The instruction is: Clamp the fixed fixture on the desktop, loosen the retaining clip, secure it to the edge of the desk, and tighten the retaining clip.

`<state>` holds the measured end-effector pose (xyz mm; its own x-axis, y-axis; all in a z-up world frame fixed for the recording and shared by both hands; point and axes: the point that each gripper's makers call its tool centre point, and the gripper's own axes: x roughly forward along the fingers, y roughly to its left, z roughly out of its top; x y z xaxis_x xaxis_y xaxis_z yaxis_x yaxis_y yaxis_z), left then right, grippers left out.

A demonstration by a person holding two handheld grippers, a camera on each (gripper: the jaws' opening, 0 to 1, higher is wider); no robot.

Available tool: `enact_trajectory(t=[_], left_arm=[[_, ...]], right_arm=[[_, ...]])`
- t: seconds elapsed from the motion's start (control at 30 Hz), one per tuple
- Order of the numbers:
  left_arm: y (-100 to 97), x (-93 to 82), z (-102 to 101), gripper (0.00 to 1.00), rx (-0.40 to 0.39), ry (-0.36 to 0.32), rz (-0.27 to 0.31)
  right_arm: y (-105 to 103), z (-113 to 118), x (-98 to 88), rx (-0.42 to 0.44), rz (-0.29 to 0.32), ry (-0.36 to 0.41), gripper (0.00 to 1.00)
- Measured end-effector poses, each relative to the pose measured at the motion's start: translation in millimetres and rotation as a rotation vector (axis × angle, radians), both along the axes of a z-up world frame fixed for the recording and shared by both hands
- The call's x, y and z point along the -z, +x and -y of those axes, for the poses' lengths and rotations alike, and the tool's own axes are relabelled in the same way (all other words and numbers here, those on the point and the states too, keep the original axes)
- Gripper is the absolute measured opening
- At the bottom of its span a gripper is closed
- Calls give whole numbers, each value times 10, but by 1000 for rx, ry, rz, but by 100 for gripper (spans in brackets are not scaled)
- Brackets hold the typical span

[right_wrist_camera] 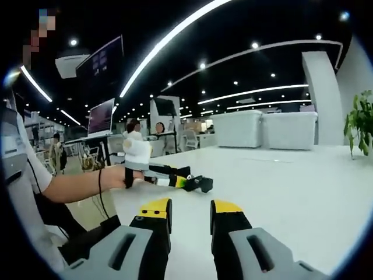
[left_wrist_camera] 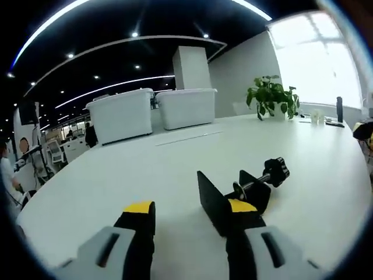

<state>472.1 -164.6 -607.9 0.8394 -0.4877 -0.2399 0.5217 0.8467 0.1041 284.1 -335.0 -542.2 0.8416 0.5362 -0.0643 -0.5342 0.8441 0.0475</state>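
Note:
The black clamp fixture lies on the white table, its threaded screw ending in a black knob that points away to the right. My left gripper is open wide; the fixture's flat plate sits just inside its right jaw, touching or nearly touching it. My right gripper hovers low over the table, open with a narrow gap and nothing in it. In the right gripper view, a hand holds the left gripper at the fixture, near the table's left edge.
Two white bins stand at the back of the table, and a potted plant at the far right by the window. The person's forearm reaches in from the left. Monitors and chairs stand beyond the table edge.

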Motion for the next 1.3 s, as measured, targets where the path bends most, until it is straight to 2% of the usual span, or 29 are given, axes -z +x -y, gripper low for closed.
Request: enact_trajectory(t=[0.13, 0.23, 0.3, 0.5, 0.73, 0.83, 0.87, 1.03, 1.23, 1.3], left_arm=[[21, 8, 2, 49, -3, -12, -14], [26, 4, 21, 49, 1, -4, -4], [32, 1, 29, 49, 3, -3, -1], [75, 5, 37, 50, -2, -14, -9], [102, -2, 67, 50, -3, -13, 2], [105, -13, 92, 47, 6, -3, 19], [114, -13, 97, 47, 8, -3, 21], [118, -11, 111, 44, 17, -9, 18], [106, -14, 142, 40, 24, -5, 32], [117, -12, 166, 36, 27, -6, 37]], right_arm=[[9, 21, 10, 9, -2, -6, 26], [2, 30, -12, 15, -14, 45, 26], [-1, 27, -17, 16, -14, 52, 26], [-3, 1, 36, 13, -5, 15, 26], [20, 1, 74, 13, -16, 14, 26], [31, 3, 24, 20, -68, 152, 26], [39, 16, 11, 26, -67, 164, 26], [65, 27, 31, 33, -57, 139, 26], [108, 47, 100, 46, -58, 169, 26], [157, 83, 141, 64, -37, 126, 26]])
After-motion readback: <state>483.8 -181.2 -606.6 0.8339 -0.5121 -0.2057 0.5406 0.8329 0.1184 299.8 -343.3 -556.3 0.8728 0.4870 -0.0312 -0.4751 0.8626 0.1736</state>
